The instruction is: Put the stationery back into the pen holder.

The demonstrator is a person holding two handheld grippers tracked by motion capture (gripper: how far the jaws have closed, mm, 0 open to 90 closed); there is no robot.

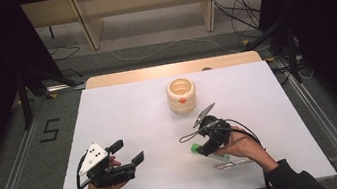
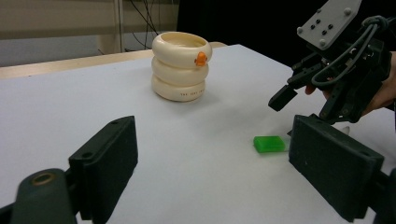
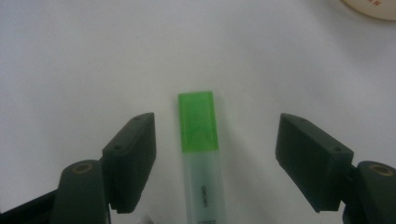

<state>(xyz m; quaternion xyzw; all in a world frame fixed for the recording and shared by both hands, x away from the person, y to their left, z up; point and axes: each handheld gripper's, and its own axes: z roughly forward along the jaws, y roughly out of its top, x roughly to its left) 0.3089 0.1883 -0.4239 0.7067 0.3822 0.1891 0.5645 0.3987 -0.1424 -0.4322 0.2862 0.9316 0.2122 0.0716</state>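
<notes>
Hovering low over the white tabletop [image 1: 123, 111], the right hand-held gripper [image 3: 215, 158] points down at a highlighter [image 3: 200, 154] with a green cap and pale translucent body; its jaws stand wide apart on either side of the pen, touching nothing. The highlighter lies flat near the person's edge of the tabletop, on the right half. The left hand-held gripper [image 1: 127, 151] sits over the near left part of the tabletop, jaws also spread wide with nothing between them. Farther back, near the middle, stands a cream ringed cup [image 1: 182, 95] with a small orange mark
</notes>
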